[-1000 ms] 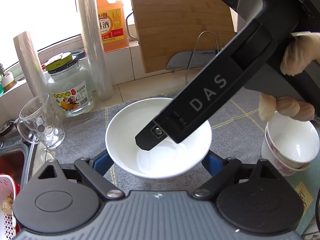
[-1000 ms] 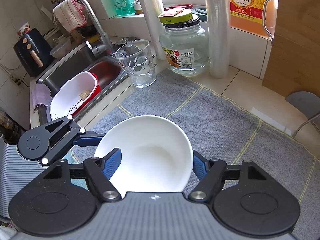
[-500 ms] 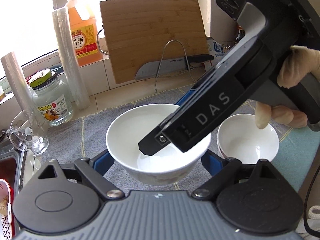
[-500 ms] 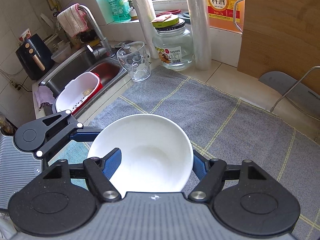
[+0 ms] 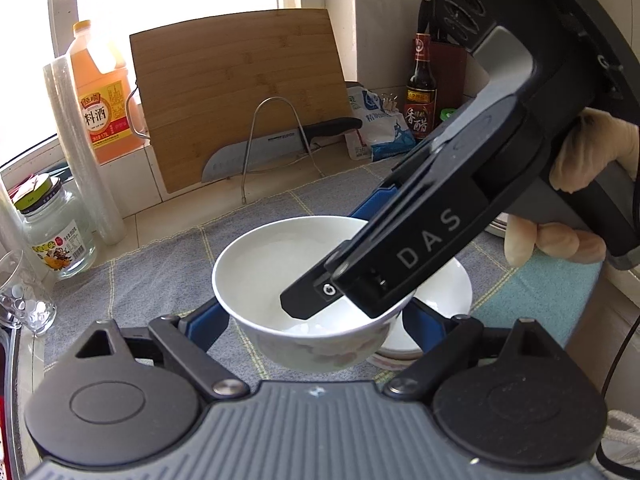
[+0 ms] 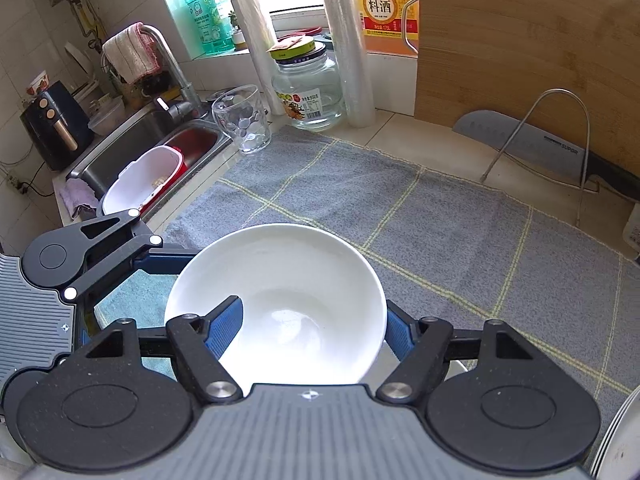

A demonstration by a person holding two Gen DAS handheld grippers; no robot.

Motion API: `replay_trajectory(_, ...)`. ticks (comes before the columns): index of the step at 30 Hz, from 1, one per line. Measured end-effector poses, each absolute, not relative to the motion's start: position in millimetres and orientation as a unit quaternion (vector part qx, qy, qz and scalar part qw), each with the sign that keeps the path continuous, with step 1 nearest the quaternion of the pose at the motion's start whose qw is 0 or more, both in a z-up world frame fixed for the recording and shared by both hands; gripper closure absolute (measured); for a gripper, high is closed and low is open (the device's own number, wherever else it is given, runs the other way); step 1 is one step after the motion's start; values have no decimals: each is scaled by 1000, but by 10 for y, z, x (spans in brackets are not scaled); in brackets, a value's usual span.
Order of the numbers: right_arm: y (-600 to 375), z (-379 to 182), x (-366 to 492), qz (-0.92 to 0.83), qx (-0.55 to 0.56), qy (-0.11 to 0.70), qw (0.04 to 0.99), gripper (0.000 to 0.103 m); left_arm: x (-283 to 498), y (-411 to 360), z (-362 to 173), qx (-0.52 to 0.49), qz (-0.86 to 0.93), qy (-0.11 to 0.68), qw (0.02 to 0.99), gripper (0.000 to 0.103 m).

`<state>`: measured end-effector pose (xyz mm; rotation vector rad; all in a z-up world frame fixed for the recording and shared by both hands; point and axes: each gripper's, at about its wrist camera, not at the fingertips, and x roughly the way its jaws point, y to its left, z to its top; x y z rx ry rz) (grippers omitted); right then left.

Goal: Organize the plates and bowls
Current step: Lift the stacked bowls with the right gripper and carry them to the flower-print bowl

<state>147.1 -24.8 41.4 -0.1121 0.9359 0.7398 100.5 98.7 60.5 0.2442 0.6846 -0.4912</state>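
Both grippers share one glossy white ceramic bowl [image 5: 288, 280] above the grey checked mat [image 6: 400, 208]: right gripper [image 6: 312, 320] pinches its rim, left gripper [image 5: 316, 316] apparently clamps its sides, likely steadying it for stacking on the white bowls [image 5: 452, 288] just beyond.

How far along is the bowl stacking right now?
Done: a stack of bowls already sits on the mat. In hand: the white bowl is off the mat, the right gripper pinching its rim with one finger inside, the left gripper spread around its sides. Left: lowering it onto that stack, which it partly overlaps, and letting go. A plate edge shows at the right.
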Motion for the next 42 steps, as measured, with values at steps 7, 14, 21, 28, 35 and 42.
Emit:
replay_trajectory(7,-524,442,1368,324,-47,439,837,24,1015,787,558,116,-266,331,898,10)
replay_trajectory(14,-735,379,1330,300,-42,446,842,24,1059,614,470,112,-287,338,889,10)
replay_trajectory(21,-857,282,1323,289,-44,454,842,24,1102,509,372,109,-296,348,883,10)
replay_trajectory(28,-897,214,1356,290,-45,459,839,24,1163,445,294,111,-294,357,880,10)
replay_trajectory(35,-868,170,1386,295,-51,459,836,24,1220,458,252,103,-292,368,876,10)
replay_trajectory(42,-847,164,1427,296,-61,460,835,24,1257,478,246,91,-294,375,875,10)
